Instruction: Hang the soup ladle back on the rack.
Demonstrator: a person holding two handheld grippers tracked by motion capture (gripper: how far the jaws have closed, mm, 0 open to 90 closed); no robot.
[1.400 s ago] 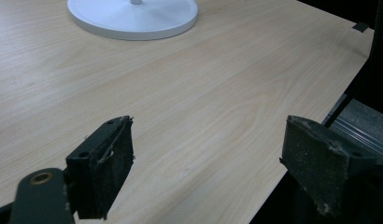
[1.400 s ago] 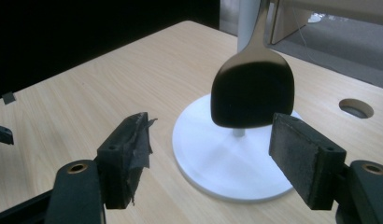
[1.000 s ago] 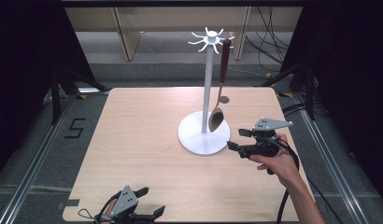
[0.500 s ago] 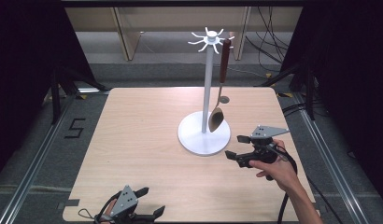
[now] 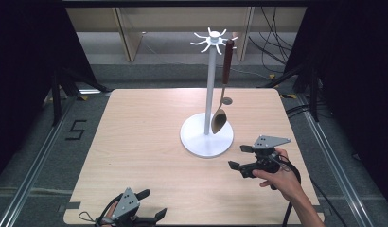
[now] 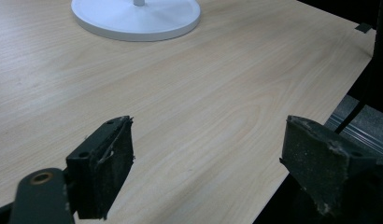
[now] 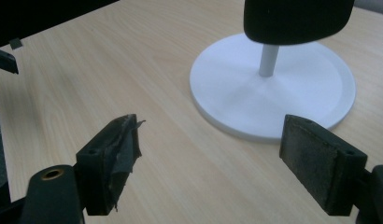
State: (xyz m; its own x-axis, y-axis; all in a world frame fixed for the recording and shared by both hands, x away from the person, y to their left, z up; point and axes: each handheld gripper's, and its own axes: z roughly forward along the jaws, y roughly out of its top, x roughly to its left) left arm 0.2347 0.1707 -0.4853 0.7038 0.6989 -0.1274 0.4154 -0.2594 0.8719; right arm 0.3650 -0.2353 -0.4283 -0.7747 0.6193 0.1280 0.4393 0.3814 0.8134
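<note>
A wooden spoon [image 5: 224,85] hangs by its handle top from a hook of the white stand [image 5: 207,137], bowl down just over the round base, near the middle of the table [image 5: 135,132]. It looks light and stiff — probably a bit slick — so I'd pinch the dark handle and lift it off the hook. The right gripper [image 5: 240,157] hovers beside the base, jaws apart and empty — the left gripper [image 5: 152,205], likewise spread and empty, sits at the near edge.

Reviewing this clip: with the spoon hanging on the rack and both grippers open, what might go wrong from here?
The spoon hangs from one hook at its handle's top; a bump from the right gripper might swing it or knock it off. The stand looks tall and thin, so a push could tip it. The left gripper sits near the table edge.
</note>
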